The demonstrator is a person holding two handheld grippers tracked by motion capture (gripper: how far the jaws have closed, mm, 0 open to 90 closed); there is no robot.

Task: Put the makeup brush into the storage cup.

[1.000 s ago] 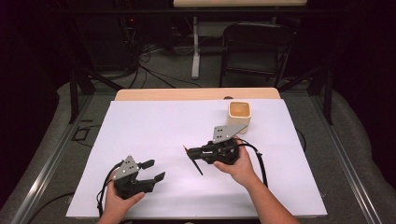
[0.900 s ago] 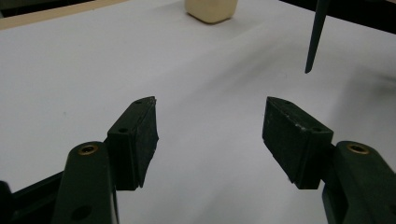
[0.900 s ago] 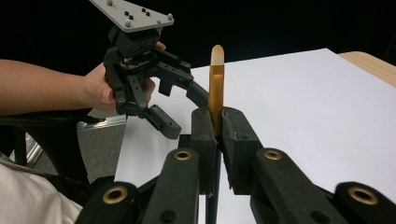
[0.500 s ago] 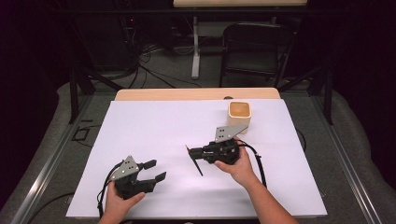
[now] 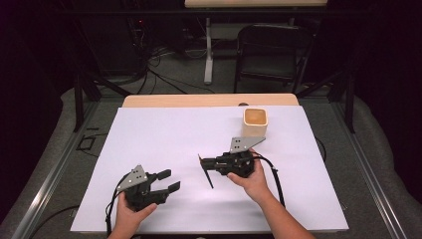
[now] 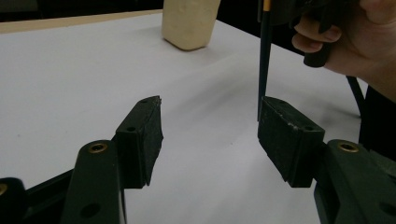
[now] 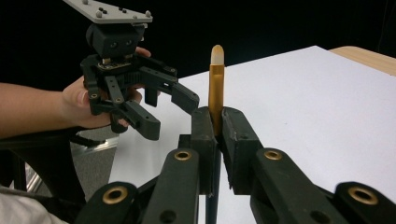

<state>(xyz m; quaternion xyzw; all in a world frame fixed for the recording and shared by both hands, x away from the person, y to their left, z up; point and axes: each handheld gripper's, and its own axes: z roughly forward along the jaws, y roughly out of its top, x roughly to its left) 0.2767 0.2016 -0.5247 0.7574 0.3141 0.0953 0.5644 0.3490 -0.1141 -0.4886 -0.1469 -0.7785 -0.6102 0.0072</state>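
Black pen (image 5: 205,171) stands clamped in the right gripper (image 5: 203,164) at centre frame; the left gripper (image 5: 168,180), lower left, gapes empty, jaws lately narrowing.

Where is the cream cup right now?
In the high view the cream cup stands on the white sheet's far right part, just beyond the right gripper.

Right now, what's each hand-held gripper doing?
Left hand-held gripper: open, holding nothing, jaws just been closing a little.
Right hand-held gripper: shut on a thin brush.
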